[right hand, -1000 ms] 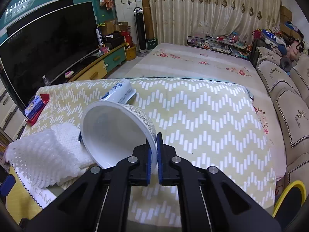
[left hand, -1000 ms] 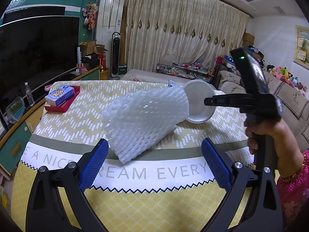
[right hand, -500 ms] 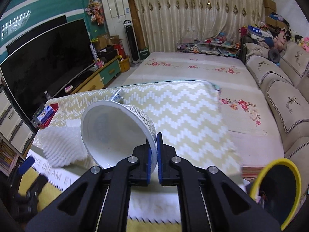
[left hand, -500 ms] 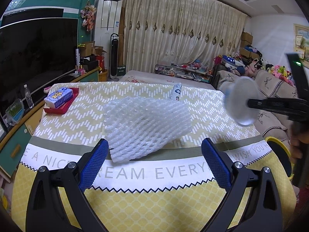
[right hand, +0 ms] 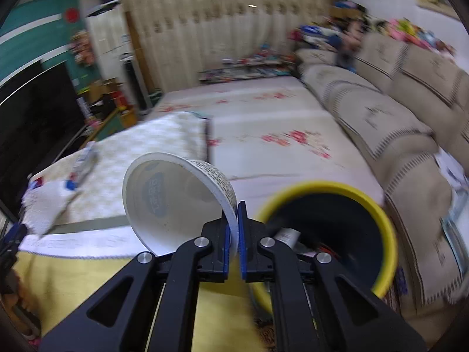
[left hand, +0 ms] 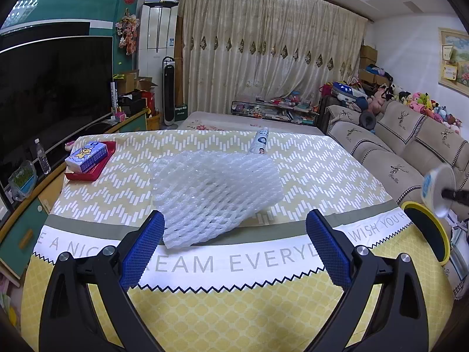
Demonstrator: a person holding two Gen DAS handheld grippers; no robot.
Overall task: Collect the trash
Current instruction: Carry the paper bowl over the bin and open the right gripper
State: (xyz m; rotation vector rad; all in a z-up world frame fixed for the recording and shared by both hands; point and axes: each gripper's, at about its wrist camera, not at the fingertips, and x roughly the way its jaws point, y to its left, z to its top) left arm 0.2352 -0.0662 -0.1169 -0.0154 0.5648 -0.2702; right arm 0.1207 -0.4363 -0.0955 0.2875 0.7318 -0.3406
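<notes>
My right gripper (right hand: 234, 231) is shut on the rim of a white paper bowl (right hand: 173, 199), held tilted just left of and above a yellow-rimmed dark trash bin (right hand: 325, 234) that holds some trash. The bowl (left hand: 438, 189) and bin (left hand: 426, 234) also show at the far right of the left wrist view. My left gripper (left hand: 234, 246) is open and empty, its blue pads on either side of the near edge of a white foam net wrap (left hand: 214, 193) lying on the table. A white tube (left hand: 260, 140) lies beyond the wrap.
The table (left hand: 205, 302) has a yellow and white cloth with printed words. A tissue pack on a red tray (left hand: 88, 158) sits at its far left. A beige sofa (right hand: 395, 135) runs along the right. A TV (left hand: 49, 88) and cabinet stand on the left.
My right gripper has carried the bowl off the table to the right and down, to beside the trash bin. The left gripper has stayed open in front of the foam wrap.
</notes>
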